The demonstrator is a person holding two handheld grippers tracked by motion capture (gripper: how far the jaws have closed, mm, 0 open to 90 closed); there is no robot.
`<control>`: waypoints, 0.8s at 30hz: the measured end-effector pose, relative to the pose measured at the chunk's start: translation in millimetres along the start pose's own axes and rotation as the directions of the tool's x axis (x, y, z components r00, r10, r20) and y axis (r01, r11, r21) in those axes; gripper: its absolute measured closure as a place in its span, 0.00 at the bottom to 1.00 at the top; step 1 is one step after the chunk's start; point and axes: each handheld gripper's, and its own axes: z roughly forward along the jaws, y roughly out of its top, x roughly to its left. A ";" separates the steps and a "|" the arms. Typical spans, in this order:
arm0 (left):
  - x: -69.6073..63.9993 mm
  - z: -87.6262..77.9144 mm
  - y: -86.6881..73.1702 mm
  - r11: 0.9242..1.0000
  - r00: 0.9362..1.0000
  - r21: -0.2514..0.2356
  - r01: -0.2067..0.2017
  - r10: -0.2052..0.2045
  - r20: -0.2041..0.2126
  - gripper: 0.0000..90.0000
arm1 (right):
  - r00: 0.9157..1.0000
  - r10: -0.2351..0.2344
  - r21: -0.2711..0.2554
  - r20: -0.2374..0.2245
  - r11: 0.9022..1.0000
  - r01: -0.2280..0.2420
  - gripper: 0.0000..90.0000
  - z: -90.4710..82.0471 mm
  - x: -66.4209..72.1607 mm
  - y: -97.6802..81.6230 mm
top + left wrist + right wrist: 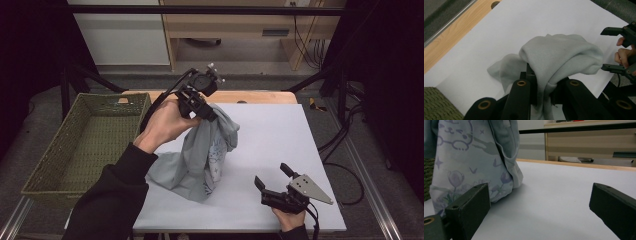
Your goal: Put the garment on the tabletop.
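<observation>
Right gripper point(274, 176): lower right of frame, jaws spread, holding nothing.
Left gripper point(207, 114): jaws apparently pinching pale garment point(200, 160) above counter point(280, 135).

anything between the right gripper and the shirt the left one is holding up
Nothing visible. Bare white table lies between the open right gripper and the shirt, which hangs from the shut left gripper with its lower part on the table.
</observation>
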 end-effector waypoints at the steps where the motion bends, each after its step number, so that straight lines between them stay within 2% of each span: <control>1: 2.0 4.7 -4.4 1.000 1.000 0.007 0.002 -0.002 0.018 0.88 | 1.000 -0.002 0.000 -0.001 1.000 0.002 0.04 -0.5 -0.2 0.2; 4: 3.4 10.9 -8.3 1.000 1.000 0.019 0.004 -0.005 0.024 0.88 | 1.000 -0.009 -0.002 -0.002 1.000 0.009 0.04 -0.1 -1.1 -0.2; 6: 5.0 21.3 -11.1 0.998 1.000 0.063 -0.002 0.000 0.030 0.88 | 1.000 -0.008 -0.006 -0.001 1.000 0.008 0.04 0.7 -0.6 -0.4; 15: -0.6 47.8 -13.1 0.996 0.998 0.092 -0.017 0.011 0.068 0.88 | 1.000 -0.014 -0.005 -0.002 1.000 0.014 0.04 -0.4 -1.8 -0.6; 16: -3.4 56.0 -14.1 0.994 0.997 0.104 -0.025 0.017 0.080 0.88 | 1.000 0.017 0.000 -0.007 1.000 -0.017 0.04 -1.5 -0.1 0.3; 17: -3.4 56.0 -14.1 0.994 0.997 0.104 -0.025 0.017 0.080 0.88 | 1.000 0.017 0.000 -0.007 1.000 -0.017 0.04 -1.5 -0.1 0.3; 19: -6.2 64.9 -15.8 0.994 0.996 0.103 -0.028 0.018 0.092 0.88 | 1.000 -0.013 -0.007 0.002 1.000 0.013 0.04 -1.3 -1.9 0.0; 24: -10.7 79.9 -20.1 0.993 0.993 0.111 -0.030 0.018 0.114 0.88 | 1.000 -0.004 -0.009 -0.003 1.000 0.004 0.04 -1.4 -2.0 -0.1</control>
